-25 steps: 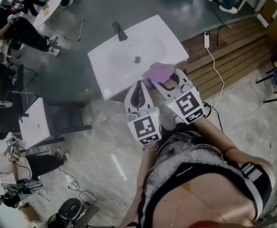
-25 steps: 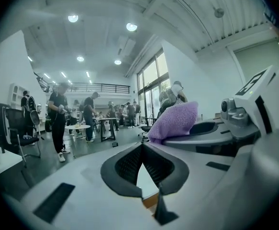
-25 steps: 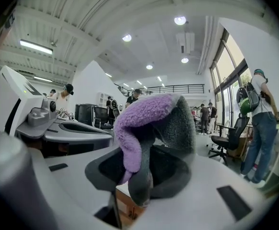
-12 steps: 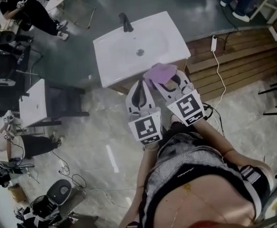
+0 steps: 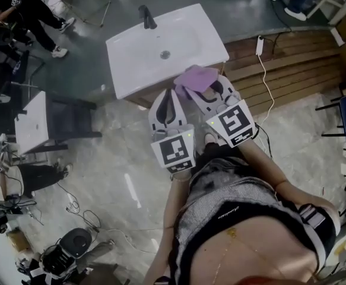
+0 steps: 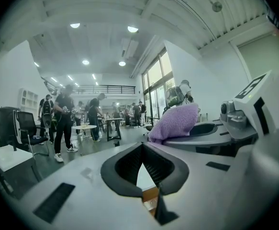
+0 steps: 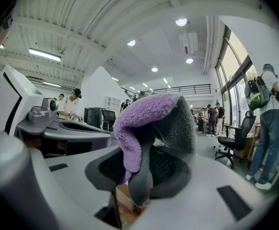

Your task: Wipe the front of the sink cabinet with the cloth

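Fuzzy purple cloth [image 7: 144,123]; glossy white sink top [image 5: 137,58]; wooden floor planks [image 5: 291,58]; ribbed matt black pads [image 6: 129,164] in smooth grey plastic jaws.

Open lab hall — tables [image 6: 84,127], office chair [image 7: 239,131], people [image 6: 62,121]

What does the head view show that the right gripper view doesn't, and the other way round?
Only the head view: the white sink and its faucet. Only the right gripper view: ceiling lights and an office chair. Both: the purple cloth clamped in the right gripper, with the left gripper beside it.
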{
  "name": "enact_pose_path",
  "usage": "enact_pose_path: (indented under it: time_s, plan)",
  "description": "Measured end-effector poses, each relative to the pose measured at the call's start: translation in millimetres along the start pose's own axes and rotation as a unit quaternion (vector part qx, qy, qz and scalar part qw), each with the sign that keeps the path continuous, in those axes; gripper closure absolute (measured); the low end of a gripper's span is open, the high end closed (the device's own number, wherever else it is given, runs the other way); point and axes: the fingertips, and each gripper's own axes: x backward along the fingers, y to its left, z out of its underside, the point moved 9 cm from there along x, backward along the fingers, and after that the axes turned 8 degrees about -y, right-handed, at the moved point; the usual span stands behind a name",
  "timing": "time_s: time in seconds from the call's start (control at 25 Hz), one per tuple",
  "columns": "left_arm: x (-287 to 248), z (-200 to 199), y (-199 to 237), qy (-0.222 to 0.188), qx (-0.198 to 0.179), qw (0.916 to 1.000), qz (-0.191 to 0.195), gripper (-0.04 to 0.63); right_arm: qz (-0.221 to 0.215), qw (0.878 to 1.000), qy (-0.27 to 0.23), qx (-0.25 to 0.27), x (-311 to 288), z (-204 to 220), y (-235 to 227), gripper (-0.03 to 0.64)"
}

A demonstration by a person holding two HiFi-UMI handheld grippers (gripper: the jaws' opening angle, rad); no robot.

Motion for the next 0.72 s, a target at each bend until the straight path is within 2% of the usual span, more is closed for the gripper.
enact_pose_path:
  time_s: [0.72]
  plan:
    - [7, 5, -14, 0.011, 0.006, 0.9997, 0.02, 0.595, 0.005, 1.0, 0.015, 0.0, 14, 3, 0, 0.446]
